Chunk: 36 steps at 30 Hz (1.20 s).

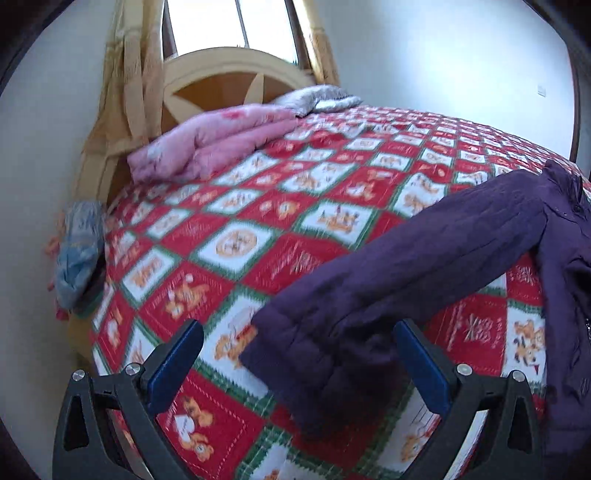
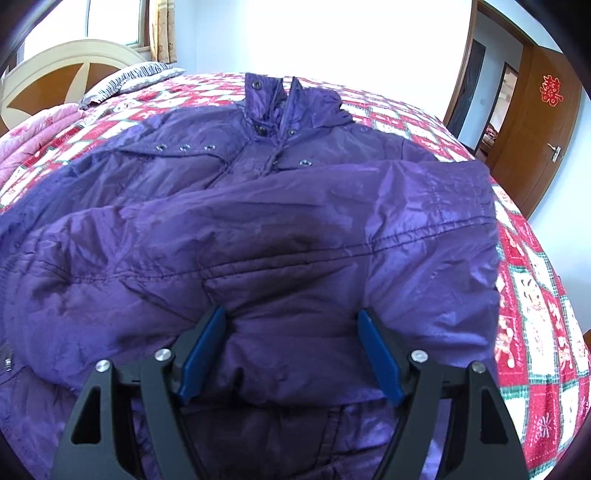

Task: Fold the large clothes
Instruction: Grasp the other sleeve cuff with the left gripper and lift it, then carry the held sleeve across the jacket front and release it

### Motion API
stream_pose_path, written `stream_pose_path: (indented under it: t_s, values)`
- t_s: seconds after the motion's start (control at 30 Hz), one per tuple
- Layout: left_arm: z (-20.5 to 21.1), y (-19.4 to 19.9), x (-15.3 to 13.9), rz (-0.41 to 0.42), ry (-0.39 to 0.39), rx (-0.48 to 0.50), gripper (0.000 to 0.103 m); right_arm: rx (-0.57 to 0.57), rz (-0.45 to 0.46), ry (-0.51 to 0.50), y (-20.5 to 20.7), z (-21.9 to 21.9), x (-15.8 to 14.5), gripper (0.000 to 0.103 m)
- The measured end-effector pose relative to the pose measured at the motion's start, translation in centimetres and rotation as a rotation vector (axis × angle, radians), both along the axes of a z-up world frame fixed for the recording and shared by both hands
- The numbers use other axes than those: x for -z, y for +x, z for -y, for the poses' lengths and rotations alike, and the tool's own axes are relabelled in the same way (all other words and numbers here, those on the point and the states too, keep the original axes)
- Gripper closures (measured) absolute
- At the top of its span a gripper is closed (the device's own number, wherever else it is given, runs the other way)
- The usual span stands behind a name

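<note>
Patchwork bedspread (image 1: 236, 243) under purple jacket (image 2: 280, 229)

1 purple jacket (image 2: 258, 229), 2 sleeves: one stretched out on the bedspread (image 1: 388, 266), one folded across the front (image 2: 295, 206). 1 bed, 1 checked bedspread (image 1: 240, 229), 1 headboard (image 1: 221, 70). 1 pink quilt (image 1: 214, 136), 1 grey pillow (image 1: 317, 98). 1 blue bundle (image 1: 79, 251) at the bed's edge. 1 window (image 1: 229, 22), 2 curtains. 1 wooden door (image 2: 532, 147). 2 grippers: left (image 1: 295, 350), right (image 2: 291, 343).

Left wrist view looks down across the bed (image 1: 258, 236) toward the headboard (image 1: 221, 74). Right wrist view sits close over the purple jacket (image 2: 258, 229). Both share these.
</note>
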<state>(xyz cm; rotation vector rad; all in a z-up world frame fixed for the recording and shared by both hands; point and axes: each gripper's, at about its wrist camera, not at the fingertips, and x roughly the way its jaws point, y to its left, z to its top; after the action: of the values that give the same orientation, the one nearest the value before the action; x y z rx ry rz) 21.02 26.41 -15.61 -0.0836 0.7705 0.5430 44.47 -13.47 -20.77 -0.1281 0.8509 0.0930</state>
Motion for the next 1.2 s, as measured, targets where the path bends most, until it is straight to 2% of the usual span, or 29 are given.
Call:
stream_pose_path:
  t_s: [0.1,0.17,0.23,0.3,0.37,0.43,0.6,0.73,0.8,0.9,1.03,1.2]
  values:
    - [-1.3,0.1,2.1,-0.007,-0.126,-0.008,0.001,0.011,0.043,0.082,-2.9,0.2,-2.1,0.025]
    - [-1.6,0.7,3.4,0.004,-0.238,0.008,0.001,-0.032,0.084,0.126,-5.3,-0.8,-3.1,0.025]
    - [-1.2,1.2,4.0,0.015,-0.258,0.005,0.002,-0.075,0.116,0.119,-7.2,-2.1,-3.4,0.025]
    - [-0.6,1.3,3.7,0.017,-0.216,-0.002,0.027,-0.103,0.137,0.131,-8.5,-2.9,-3.2,0.025]
    - [-0.7,1.2,2.9,0.035,-0.212,0.017,0.058,-0.12,0.159,0.166,-9.4,-3.1,-3.1,0.025]
    - [-0.7,0.8,1.4,0.065,-0.184,0.044,0.07,-0.124,0.179,0.19,-10.1,-3.0,-3.1,0.025]
    - [1.3,0.1,-4.7,0.192,-0.033,0.095,0.071,-0.085,0.187,0.224,-10.7,-1.8,-3.0,0.025]
    - [5.1,1.1,-10.3,0.289,0.11,0.186,0.072,-0.027,0.17,0.271,-10.9,-0.2,-2.5,0.025]
    - [8.4,2.1,-12.8,0.328,0.178,0.264,0.072,-0.009,0.176,0.288,-11.4,0.4,-2.7,0.025]
    - [13.7,3.7,-15.2,0.369,0.207,0.392,0.072,-0.001,0.193,0.291,-12.1,1.0,-3.2,0.025]
    - [21.7,5.8,-15.9,0.391,0.204,0.581,0.072,0.018,0.207,0.281,-13.0,2.4,-3.4,0.025]
    - [31.0,6.6,-13.2,0.369,0.152,0.788,0.072,0.076,0.197,0.269,-13.5,4.8,-2.7,0.025]
